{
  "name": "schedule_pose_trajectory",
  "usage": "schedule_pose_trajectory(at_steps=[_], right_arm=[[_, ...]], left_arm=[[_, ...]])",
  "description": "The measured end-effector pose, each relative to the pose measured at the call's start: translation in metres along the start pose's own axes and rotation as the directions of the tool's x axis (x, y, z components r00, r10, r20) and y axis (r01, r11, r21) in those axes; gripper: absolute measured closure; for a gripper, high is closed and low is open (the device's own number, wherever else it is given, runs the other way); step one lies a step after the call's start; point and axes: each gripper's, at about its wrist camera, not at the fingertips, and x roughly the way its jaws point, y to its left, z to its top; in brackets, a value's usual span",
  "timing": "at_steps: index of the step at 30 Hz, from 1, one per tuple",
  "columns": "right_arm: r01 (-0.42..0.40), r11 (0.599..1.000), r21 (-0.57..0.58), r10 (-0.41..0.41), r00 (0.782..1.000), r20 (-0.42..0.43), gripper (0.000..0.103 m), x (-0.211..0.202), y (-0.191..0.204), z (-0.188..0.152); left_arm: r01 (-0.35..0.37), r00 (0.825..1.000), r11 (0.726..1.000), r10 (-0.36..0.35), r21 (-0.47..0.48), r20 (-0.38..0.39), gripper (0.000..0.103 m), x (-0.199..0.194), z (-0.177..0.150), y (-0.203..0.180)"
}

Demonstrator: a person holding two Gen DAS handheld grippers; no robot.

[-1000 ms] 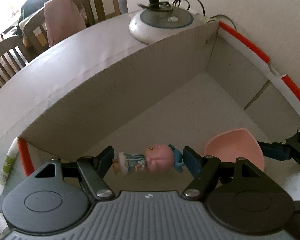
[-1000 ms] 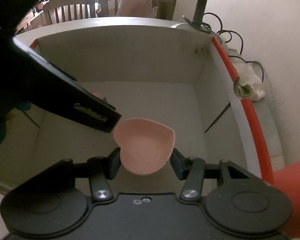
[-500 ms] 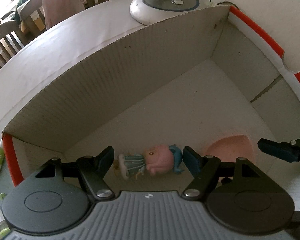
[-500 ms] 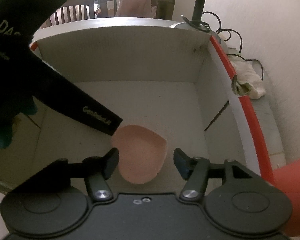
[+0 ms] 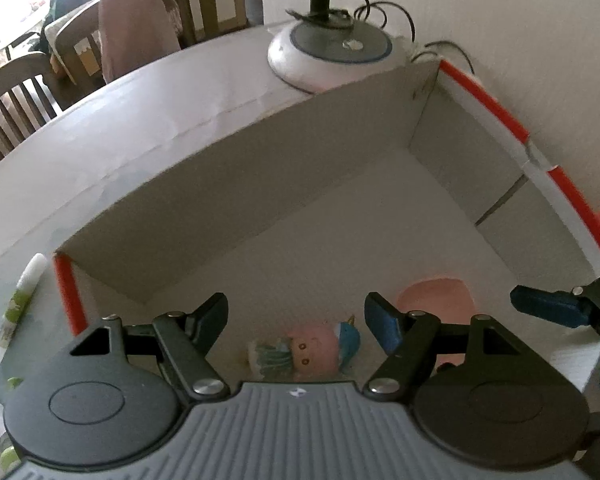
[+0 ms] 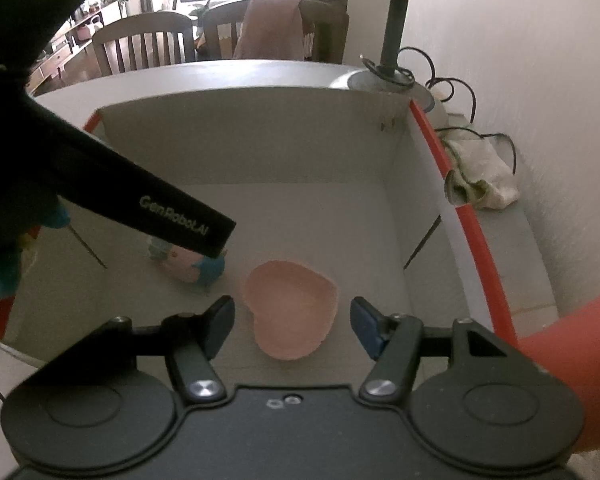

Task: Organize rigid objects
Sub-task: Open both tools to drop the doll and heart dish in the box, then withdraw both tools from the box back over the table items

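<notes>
A small doll figure [image 5: 304,354] with a pink head and a blue piece lies on the floor of the white cardboard box [image 5: 260,200]; it also shows in the right wrist view [image 6: 188,266]. A pink heart-shaped dish [image 6: 292,312] lies on the box floor beside it, also seen in the left wrist view [image 5: 436,300]. My left gripper [image 5: 296,316] is open and empty above the doll. My right gripper [image 6: 292,320] is open and empty above the dish.
The box has red-edged rims [image 6: 460,208]. A lamp base with cables [image 5: 332,52] stands behind the box. A white and green tube [image 5: 18,304] lies left of the box. A crumpled cloth [image 6: 480,180] lies to its right. Chairs stand beyond the table.
Both grippers opened and rose. The doll dropped from the left gripper and the pink dish from the right; both now lie on the box floor.
</notes>
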Motion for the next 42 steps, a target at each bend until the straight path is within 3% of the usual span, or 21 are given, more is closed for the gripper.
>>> schedule_pose_trajectory(at_steps=[21,38,42], right_arm=[[-0.049,0.999,0.022,0.046,0.991,0.127,0.025,-0.055,0.026,-0.001],[-0.116,0.992,0.058,0.099,0.966,0.239,0.009,-0.097,0.099,-0.024],[-0.142,0.987,0.071,0.118,0.957,0.264,0.006,-0.106,0.122,-0.033]], left_arm=[[0.031,0.984,0.999,-0.026,-0.024,0.177,0.028,-0.078,-0.032,0.02],[0.059,0.949,0.996,-0.033,-0.072,0.313,0.026,-0.158,-0.11,0.089],[0.08,0.942,0.994,-0.05,-0.077,0.332,0.022,-0.173,-0.133,0.108]])
